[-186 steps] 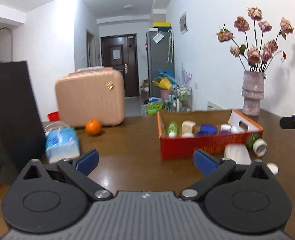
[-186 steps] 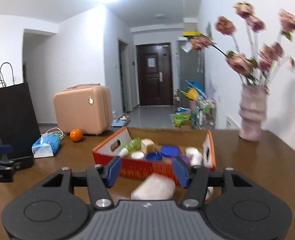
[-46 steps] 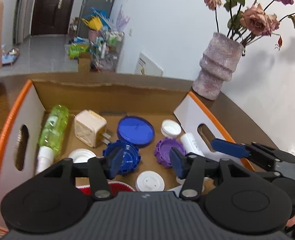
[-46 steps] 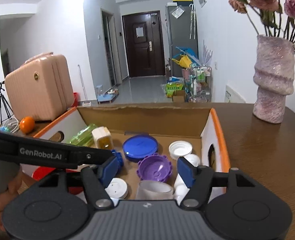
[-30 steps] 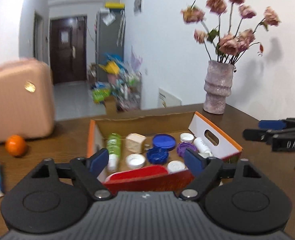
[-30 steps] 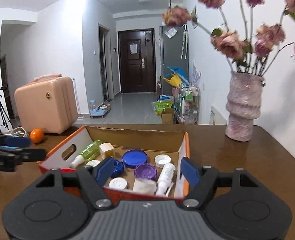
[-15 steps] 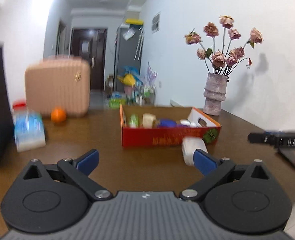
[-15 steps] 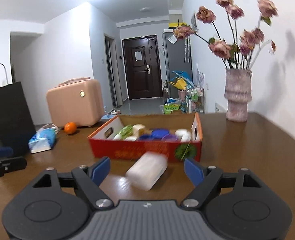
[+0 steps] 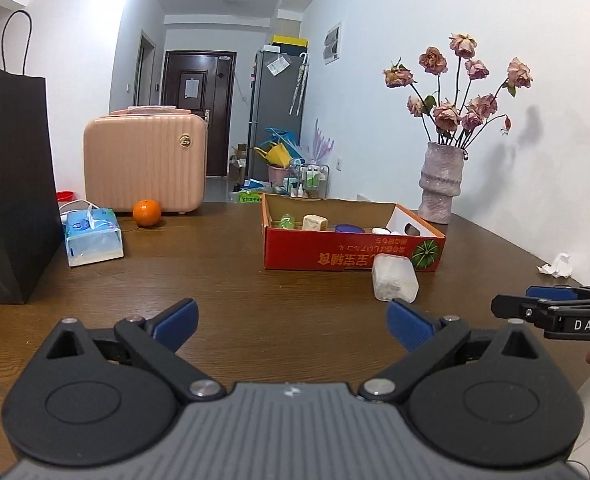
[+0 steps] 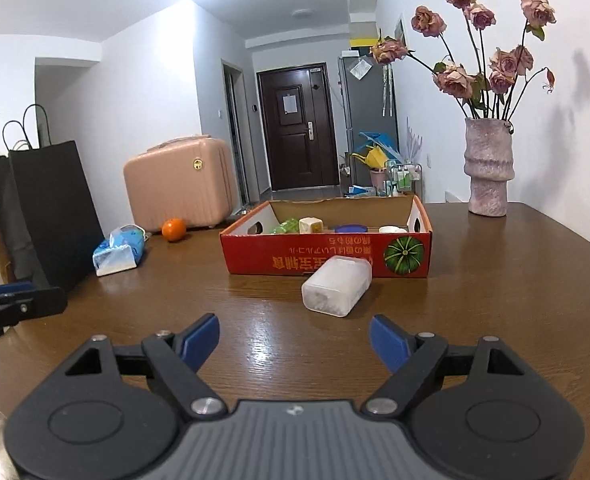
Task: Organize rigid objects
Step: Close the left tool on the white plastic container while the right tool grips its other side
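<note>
Left claw point(image 9: 291, 322) is hanging over bare counter point(image 9: 255, 300), jaws spread wide, nothing between the blue pads point(image 9: 177, 318). Right claw point(image 10: 295, 340) is also standing open and empty, jaws a bit narrower than the left's.

Just ahead of the right claw, slightly right of its centre line, a white jar point(image 10: 337, 286) is lying on its side on the counter. From the left claw it is sitting ahead and off to the right, just past the right pad. Its far end is lying against or just short of the box front; cannot tell which.

Behind the jar the red box point(image 10: 295, 260) is sitting, open top, printed front facing both claws. Inside it: a green bottle point(image 10: 287, 225), a cream block point(image 10: 310, 224), a blue lid point(image 10: 349, 229), white caps point(image 10: 392, 229). Anything lower in the box is hidden by the front wall.

Left of the left claw a black bag point(image 9: 9, 184) is standing upright. Past it a tissue pack point(image 9: 91, 236), then an orange point(image 9: 147, 213), then a pink case point(image 9: 145, 164) at the far edge.

Right and beyond the box a vase point(image 10: 488, 172) with dried roses is standing. Crumpled paper point(image 9: 557, 266) is lying far right of the left claw, well apart from the box.
</note>
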The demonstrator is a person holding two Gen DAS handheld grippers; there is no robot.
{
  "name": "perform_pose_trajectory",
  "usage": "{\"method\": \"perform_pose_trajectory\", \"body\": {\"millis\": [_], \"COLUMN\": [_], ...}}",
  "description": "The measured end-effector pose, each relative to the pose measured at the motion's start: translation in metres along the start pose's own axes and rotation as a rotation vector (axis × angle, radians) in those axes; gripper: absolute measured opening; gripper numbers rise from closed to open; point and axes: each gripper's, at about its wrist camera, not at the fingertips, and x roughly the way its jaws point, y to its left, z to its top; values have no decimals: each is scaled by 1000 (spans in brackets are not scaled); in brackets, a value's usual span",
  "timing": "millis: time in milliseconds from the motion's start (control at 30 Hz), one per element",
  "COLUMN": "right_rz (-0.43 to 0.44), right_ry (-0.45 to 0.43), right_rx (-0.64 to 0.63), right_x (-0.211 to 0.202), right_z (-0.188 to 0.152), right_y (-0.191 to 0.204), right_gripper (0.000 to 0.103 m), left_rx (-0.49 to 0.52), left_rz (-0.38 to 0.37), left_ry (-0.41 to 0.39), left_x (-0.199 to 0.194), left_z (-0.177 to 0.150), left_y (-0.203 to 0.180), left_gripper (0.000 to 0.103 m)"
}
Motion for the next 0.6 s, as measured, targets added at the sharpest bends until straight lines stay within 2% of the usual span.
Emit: {"method": "perform_pose_trajectory", "body": {"millis": [200,467,600], "right_rz": [-14,-45,-53], "right_ry": [33,91,95], "right_rx": [19,45,36], "right_x": [14,52,81], "right_z": [-4,-6,8], "right_y": [-7,-26,-38], "right_gripper": [82,82,82], "left_rx": [15,19,-55], "left_rz": [-39,-83,-133], "left_ry": [42,99,106], "left_x": [18,63,96], "left_z": [-6,-4,12], "left_y": [-11,-23,-27], "left_gripper": [103,102,102]}}
